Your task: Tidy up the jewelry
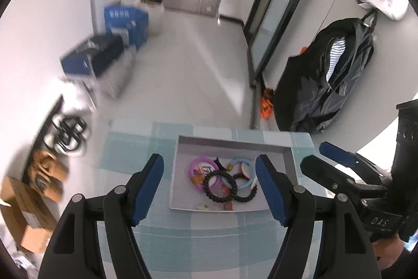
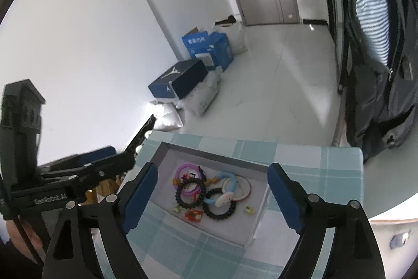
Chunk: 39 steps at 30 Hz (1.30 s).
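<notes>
Here both grippers' fingers gape above tray.

A pale blue-and-white checked tablecloth carries a shallow grey tray with a pale lining. In it lie a purple plastic ring, a light blue plastic ring, a white ring edged in red, two black beaded bracelets and a small red charm. Both black grippers carry dark blue finger pads. On the grey floor stand bright blue cardboard boxes and a navy shoebox with a white logo. A black jacket hangs over a blue-and-white striped shirt.
</notes>
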Each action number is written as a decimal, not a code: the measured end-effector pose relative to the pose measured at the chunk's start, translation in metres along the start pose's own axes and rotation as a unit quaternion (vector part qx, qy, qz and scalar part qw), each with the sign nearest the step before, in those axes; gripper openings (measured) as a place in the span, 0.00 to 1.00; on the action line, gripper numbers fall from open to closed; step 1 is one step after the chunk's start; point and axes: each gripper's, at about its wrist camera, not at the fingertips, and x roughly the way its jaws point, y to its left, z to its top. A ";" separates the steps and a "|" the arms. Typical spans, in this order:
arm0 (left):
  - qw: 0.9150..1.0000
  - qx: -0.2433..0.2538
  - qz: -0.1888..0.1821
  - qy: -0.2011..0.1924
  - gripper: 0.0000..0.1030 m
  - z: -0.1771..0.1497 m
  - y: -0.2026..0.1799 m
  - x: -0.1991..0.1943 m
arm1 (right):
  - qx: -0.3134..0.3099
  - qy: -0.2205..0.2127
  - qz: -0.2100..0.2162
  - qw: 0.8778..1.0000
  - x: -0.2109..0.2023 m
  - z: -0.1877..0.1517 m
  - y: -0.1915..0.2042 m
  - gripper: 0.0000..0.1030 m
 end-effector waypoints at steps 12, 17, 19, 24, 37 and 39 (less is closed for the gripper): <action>0.994 0.004 0.048 -0.096 0.83 -0.021 -0.015 -0.047 | 0.000 -0.050 -0.009 0.999 -0.056 -0.029 0.017 0.98; 0.993 0.009 0.050 -0.108 0.90 -0.035 -0.025 -0.056 | -0.008 -0.072 -0.019 0.997 -0.071 -0.042 0.023 0.99; 0.993 0.009 0.051 -0.107 0.90 -0.041 -0.025 -0.057 | -0.019 -0.078 -0.027 0.996 -0.077 -0.045 0.025 0.99; 0.994 -0.004 0.058 -0.093 0.90 -0.051 -0.023 -0.055 | -0.018 -0.086 -0.020 0.996 -0.084 -0.050 0.025 1.00; 0.993 0.012 0.061 -0.099 0.90 -0.057 -0.031 -0.060 | -0.030 -0.088 -0.017 0.995 -0.087 -0.056 0.031 1.00; 0.993 0.010 0.063 -0.096 0.90 -0.057 -0.029 -0.059 | -0.027 -0.089 -0.016 0.996 -0.087 -0.056 0.031 1.00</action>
